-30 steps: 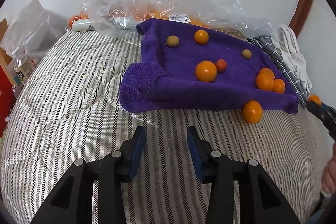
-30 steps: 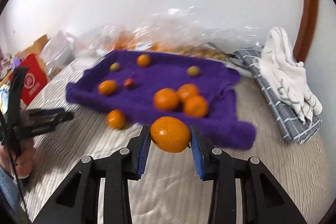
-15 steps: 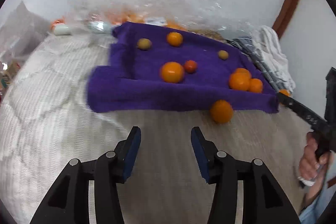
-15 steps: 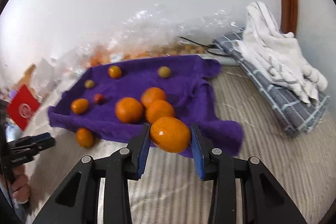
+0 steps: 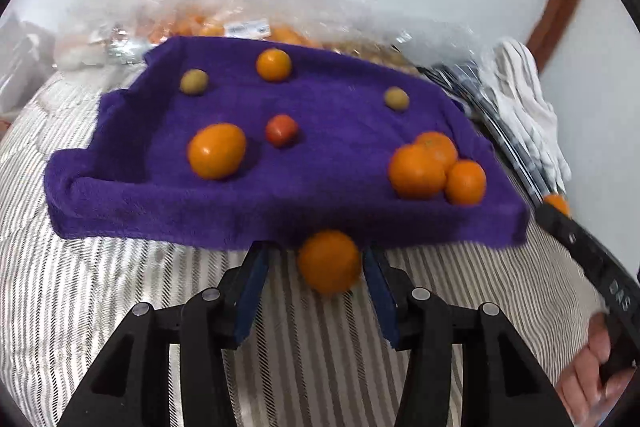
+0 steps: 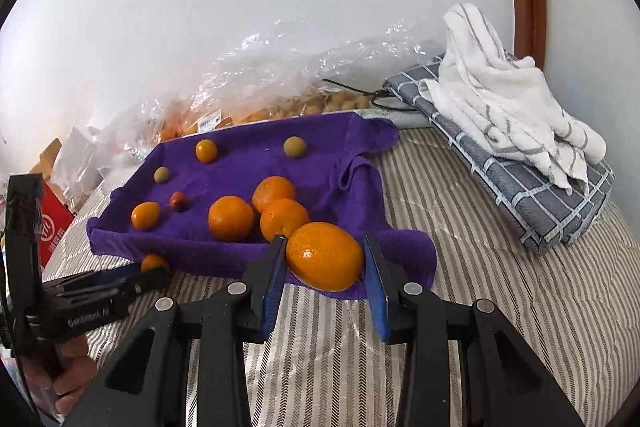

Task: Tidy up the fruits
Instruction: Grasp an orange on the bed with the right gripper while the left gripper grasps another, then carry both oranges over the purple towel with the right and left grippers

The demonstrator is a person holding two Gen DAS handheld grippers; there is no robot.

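Fingers of the right gripper (image 6: 325,261) clench a large orange (image 6: 325,256) above the near edge of the purple towel (image 6: 320,163). The left gripper (image 5: 316,269) has a loose orange (image 5: 329,261) between its closing fingers on the striped bed (image 5: 100,287), right pad touching, left pad apart. Eight more fruits lie scattered on the towel, three oranges (image 5: 436,169) clustered together.

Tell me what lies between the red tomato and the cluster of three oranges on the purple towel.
Only bare purple towel. In the left wrist view, nothing sits between the red tomato and the three clustered oranges; the right wrist view agrees.
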